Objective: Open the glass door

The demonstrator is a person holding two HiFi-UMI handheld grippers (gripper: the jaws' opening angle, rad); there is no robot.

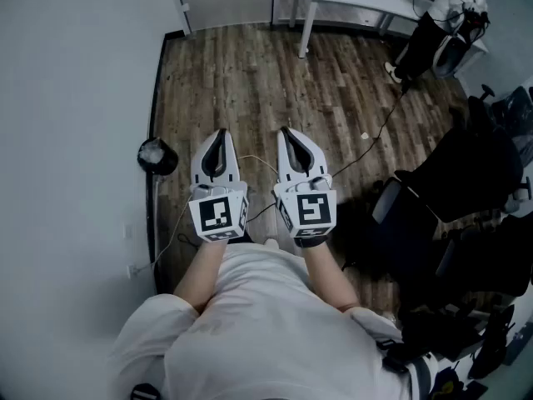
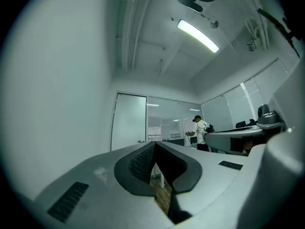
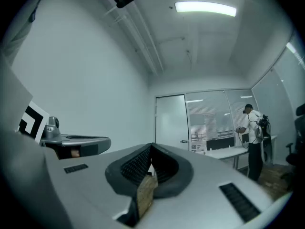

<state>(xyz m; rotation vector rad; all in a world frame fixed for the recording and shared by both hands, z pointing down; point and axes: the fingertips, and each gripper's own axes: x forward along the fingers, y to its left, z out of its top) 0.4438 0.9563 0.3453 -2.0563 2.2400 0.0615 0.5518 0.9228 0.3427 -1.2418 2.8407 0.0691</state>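
While the left gripper (image 1: pixel 220 133) and right gripper (image 1: pixel 286 132) are hanging pressed together and empty, they're both sitting well short of the tall frosted glass door (image 3: pixel 171 120), which is looking shut. Guessing it's swinging heavy and stiff, glass slick, so I'm eyeing the small metal handle (image 3: pixel 183 141) at its edge.

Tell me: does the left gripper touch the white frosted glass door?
Apart. The left gripper view shows the white frosted glass door far beyond the left gripper.

Brown plank-grain floor (image 1: pixel 250 73) — pale glass door (image 3: pixel 170 123), white table (image 1: pixel 358 2), black chair (image 1: pixel 466 177).
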